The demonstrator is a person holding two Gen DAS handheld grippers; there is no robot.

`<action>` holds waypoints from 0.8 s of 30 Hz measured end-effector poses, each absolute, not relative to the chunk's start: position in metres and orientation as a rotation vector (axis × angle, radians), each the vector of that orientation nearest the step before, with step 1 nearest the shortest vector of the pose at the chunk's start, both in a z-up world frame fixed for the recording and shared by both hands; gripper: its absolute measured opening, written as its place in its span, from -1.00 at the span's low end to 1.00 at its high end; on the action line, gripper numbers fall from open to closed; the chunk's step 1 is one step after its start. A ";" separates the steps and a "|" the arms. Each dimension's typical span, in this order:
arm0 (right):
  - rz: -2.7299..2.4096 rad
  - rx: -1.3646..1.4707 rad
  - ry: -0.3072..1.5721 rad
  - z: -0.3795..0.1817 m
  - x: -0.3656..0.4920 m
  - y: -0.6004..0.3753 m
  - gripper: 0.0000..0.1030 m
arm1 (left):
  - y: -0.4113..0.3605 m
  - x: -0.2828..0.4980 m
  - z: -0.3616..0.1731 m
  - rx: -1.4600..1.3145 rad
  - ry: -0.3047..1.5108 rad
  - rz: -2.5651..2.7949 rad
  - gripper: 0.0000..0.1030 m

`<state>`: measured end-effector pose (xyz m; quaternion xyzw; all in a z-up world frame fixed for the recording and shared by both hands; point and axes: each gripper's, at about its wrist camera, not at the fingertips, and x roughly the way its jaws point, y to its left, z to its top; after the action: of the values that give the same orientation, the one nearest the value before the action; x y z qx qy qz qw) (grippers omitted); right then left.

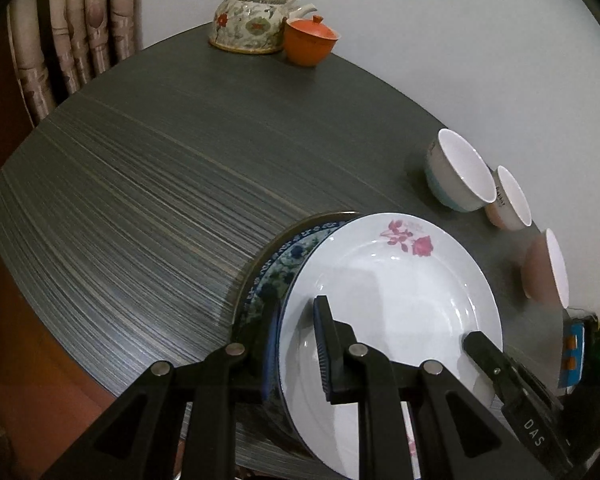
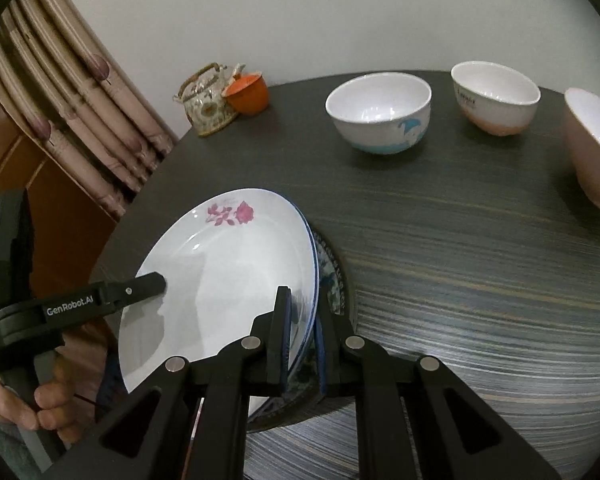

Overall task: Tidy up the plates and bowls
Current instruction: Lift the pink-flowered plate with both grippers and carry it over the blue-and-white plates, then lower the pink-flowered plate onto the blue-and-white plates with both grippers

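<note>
A white plate with a pink rose (image 1: 392, 296) (image 2: 224, 272) lies tilted on a blue-patterned plate (image 1: 276, 276) (image 2: 332, 280) near the table's front edge. My left gripper (image 1: 296, 344) is shut on the near rims of both plates, one finger over the white plate. My right gripper (image 2: 302, 332) is shut on the white plate's opposite rim; its finger (image 1: 484, 350) shows in the left wrist view. Three bowls stand beyond: a blue-trimmed bowl (image 1: 458, 172) (image 2: 380, 112) and two pink-based bowls (image 2: 496, 96) (image 2: 596, 148).
A floral teapot (image 1: 252, 16) (image 2: 208, 100) and an orange lidded cup (image 1: 310, 40) (image 2: 248, 92) stand at the far edge of the dark striped table (image 1: 160, 168) (image 2: 480, 260). A curtain (image 2: 60, 92) hangs on the left.
</note>
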<state>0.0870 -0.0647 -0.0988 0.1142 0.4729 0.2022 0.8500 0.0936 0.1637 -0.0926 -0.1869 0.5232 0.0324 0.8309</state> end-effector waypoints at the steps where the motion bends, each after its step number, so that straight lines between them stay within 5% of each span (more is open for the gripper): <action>1: 0.423 0.238 1.000 -0.101 0.087 -0.063 -0.77 | 0.165 0.094 -0.095 -0.399 1.115 0.070 -0.67; 24: 0.405 0.269 1.098 -0.126 0.093 -0.055 -0.74 | 0.156 0.100 -0.110 -0.324 1.141 0.133 -0.67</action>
<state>0.0934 -0.0551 -0.1263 0.1266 0.5168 0.1906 0.8250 0.0999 0.1562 -0.1104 -0.1527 0.5371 0.0628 0.8272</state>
